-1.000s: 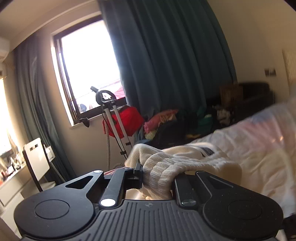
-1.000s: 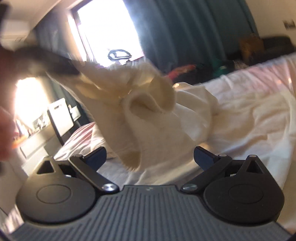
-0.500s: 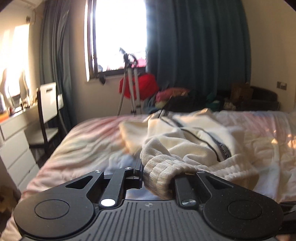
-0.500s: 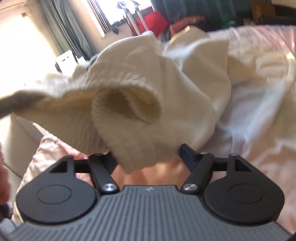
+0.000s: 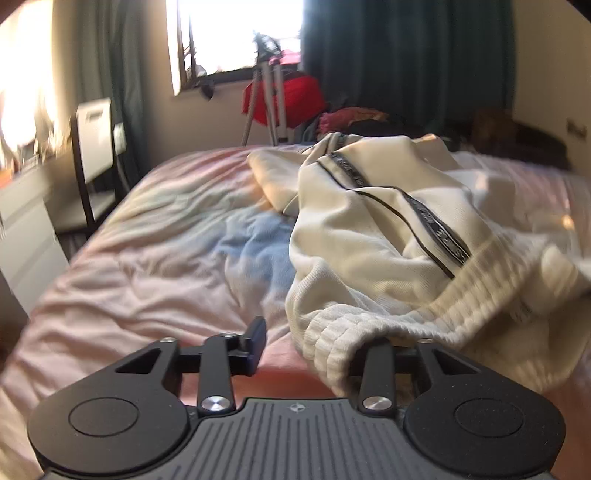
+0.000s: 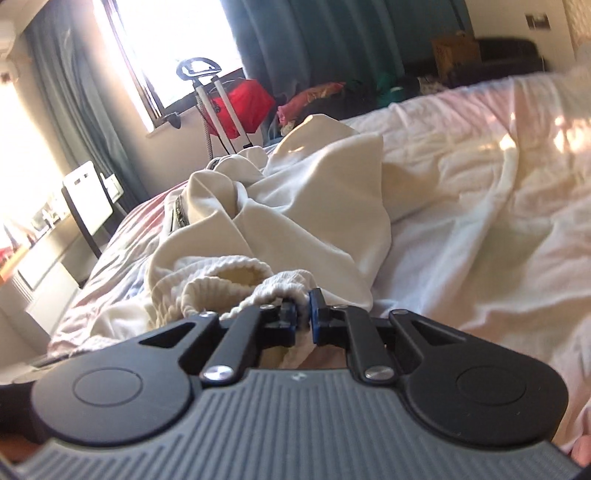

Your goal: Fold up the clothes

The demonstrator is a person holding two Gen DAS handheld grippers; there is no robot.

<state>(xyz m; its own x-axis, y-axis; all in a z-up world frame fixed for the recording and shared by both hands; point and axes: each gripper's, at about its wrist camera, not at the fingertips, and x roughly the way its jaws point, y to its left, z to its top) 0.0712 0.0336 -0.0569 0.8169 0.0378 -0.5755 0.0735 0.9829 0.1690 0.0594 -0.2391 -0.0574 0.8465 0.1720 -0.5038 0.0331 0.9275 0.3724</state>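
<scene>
Left wrist view: I see my left gripper (image 5: 317, 338) low over the bed (image 5: 147, 258), its jaws spread wide. The left finger (image 5: 255, 338) stands bare, while the ribbed cuff (image 5: 343, 332) of the cream sweatshirt (image 5: 369, 229) drapes over the right finger and hides its tip. With that much gap between the fingers, I read nothing as clamped there. The sweatshirt lies crumpled on the bed ahead and to the right, a dark patterned stripe (image 5: 436, 225) running down it. Beyond the bed a chair (image 5: 92, 147) stands at the left, and a red bag (image 5: 291, 96) sits under the window (image 5: 236, 33), with dark curtains (image 5: 406, 55) beside it.

Right wrist view: my right gripper (image 6: 303, 317) has its blue-padded fingers (image 6: 316, 310) drawn nearly together, pinching a fold of the sweatshirt's ribbed hem (image 6: 236, 277). The rest of the garment is heaped on the bed just ahead of it, toward the left, with rumpled white bedding (image 6: 480, 221) stretching off to the right.
</scene>
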